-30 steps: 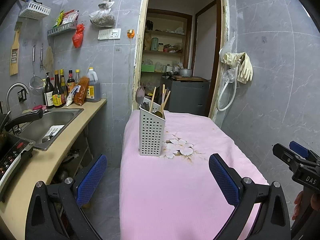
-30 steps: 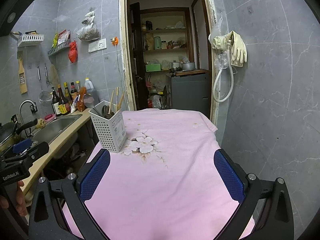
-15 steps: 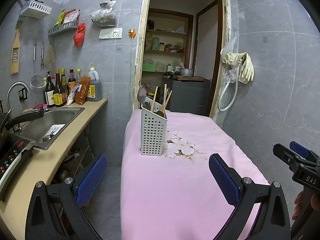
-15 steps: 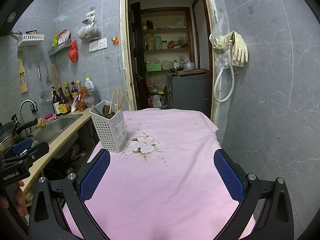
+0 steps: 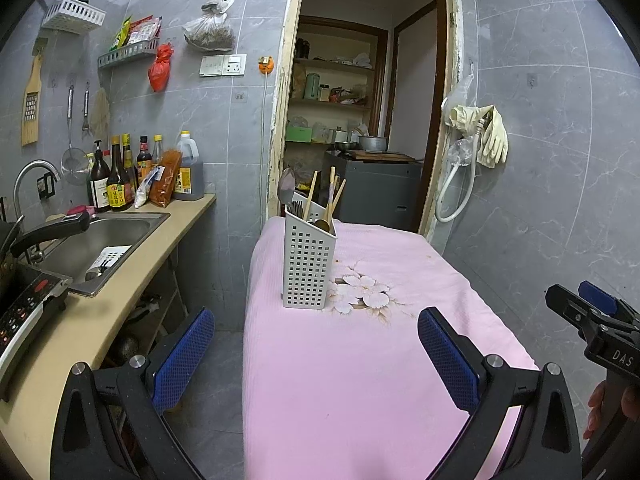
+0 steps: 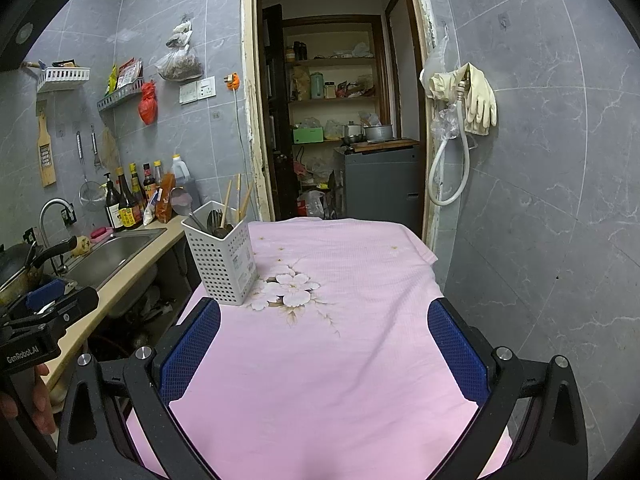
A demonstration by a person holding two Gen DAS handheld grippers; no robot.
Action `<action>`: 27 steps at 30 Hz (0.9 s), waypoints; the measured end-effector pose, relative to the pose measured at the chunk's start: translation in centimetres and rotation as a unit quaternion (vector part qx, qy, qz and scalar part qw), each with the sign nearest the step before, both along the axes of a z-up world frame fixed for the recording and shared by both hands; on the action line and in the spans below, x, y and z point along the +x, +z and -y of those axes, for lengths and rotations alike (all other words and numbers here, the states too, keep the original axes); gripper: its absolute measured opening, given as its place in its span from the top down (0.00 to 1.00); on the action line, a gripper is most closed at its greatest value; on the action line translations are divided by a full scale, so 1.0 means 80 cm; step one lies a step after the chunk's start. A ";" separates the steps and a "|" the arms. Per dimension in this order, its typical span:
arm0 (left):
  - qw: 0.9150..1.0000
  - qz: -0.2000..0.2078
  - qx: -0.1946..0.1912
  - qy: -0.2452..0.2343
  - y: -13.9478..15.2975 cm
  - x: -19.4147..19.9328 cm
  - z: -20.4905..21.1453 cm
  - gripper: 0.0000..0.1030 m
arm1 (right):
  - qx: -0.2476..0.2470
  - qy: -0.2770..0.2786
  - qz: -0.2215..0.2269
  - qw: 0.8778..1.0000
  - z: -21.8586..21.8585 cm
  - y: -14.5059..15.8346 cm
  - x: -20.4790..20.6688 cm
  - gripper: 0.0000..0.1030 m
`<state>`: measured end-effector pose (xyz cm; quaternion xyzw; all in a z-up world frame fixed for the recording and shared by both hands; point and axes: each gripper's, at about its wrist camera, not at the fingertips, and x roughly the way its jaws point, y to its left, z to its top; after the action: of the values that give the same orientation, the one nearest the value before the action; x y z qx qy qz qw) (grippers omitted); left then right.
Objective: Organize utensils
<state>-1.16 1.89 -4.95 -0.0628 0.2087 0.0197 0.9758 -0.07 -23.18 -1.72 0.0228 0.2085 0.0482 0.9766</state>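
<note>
Closest to the cameras, both sets of tongs are spread wide with nothing between the blue mesh pads. The left tongs (image 5: 316, 354) hang over the near left edge of the bench with the pink floral cloth (image 5: 360, 380), one pad over the floor gap beside it. The right tongs (image 6: 324, 346) sit over the middle of the same bench's near end, well short of anything to grab.

A bit further up, the white perforated plastic utensil caddy (image 5: 306, 268) stands upright on the cloth near the left edge, just beside the printed white flower (image 5: 362, 292). Sticking out of it are wooden chopsticks (image 5: 332, 194), a metal spoon with its bowl up (image 5: 286, 192), and some darker utensils I can't really make out.

Off to the left is the tan kitchen counter with a steel sink (image 5: 96, 246), then a row of sauce bottles (image 5: 120, 178) against the grey tiled wall. Straight back, an open doorway shows pantry shelves (image 5: 332, 100), and pale rubber gloves (image 5: 494, 136) hang on the right wall.
</note>
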 end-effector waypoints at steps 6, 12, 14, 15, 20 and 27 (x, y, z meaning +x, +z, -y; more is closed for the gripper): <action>1.000 -0.002 -0.002 0.000 0.000 0.001 0.001 0.00 | -0.001 0.000 0.001 1.000 0.000 0.000 0.000 0.01; 1.000 -0.003 -0.001 0.000 0.000 0.001 0.001 0.00 | 0.000 0.000 0.000 1.000 0.001 0.000 0.000 0.01; 1.000 -0.002 -0.002 0.000 -0.001 0.000 0.000 0.00 | 0.000 0.000 0.000 1.000 0.001 0.000 0.000 0.01; 1.000 -0.003 -0.002 0.000 0.000 0.001 0.001 0.00 | 0.000 0.000 0.000 1.000 0.001 0.000 0.000 0.01; 1.000 -0.003 -0.002 0.001 0.000 0.001 0.001 0.00 | 0.000 0.000 -0.001 1.000 0.000 0.000 0.001 0.01; 1.000 -0.003 -0.002 0.000 0.001 0.001 0.000 0.00 | 0.000 0.000 -0.001 1.000 -0.001 0.000 0.000 0.01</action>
<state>-1.06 1.90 -4.88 -0.0645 0.2116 0.0197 0.9750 -0.04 -23.10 -1.74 0.0227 0.2093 0.0479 0.9764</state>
